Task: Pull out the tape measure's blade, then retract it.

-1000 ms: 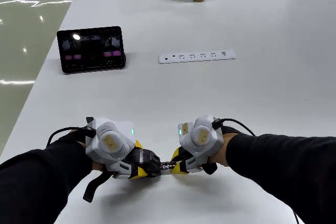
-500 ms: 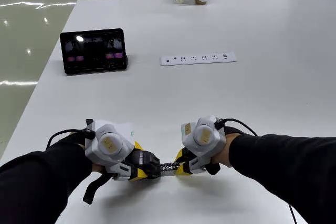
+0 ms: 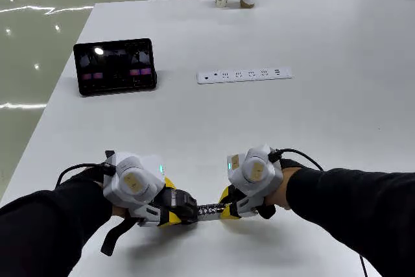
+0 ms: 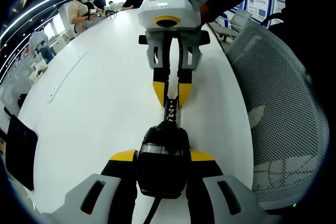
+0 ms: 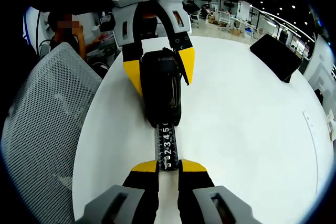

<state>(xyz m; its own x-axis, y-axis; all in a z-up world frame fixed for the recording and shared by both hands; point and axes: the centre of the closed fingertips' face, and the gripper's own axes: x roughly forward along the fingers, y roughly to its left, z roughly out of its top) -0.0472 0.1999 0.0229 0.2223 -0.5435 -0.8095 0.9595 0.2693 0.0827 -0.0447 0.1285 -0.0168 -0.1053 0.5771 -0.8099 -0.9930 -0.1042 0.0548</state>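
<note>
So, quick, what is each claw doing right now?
Left claw: closed, holding the tape measure.
Right claw: closed, pinching the blade.

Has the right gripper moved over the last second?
Yes. Against the power strip, the right gripper has slid rightward, away from the left gripper clamping the tape measure, so more blade shows between them.

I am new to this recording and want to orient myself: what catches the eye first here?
Near the front edge of the table, the left gripper clamps a black tape measure while the right gripper pinches its blade, drawn out a short way between them. Farther back lie a dark tablet on the left and a white power strip mid-table.
</note>
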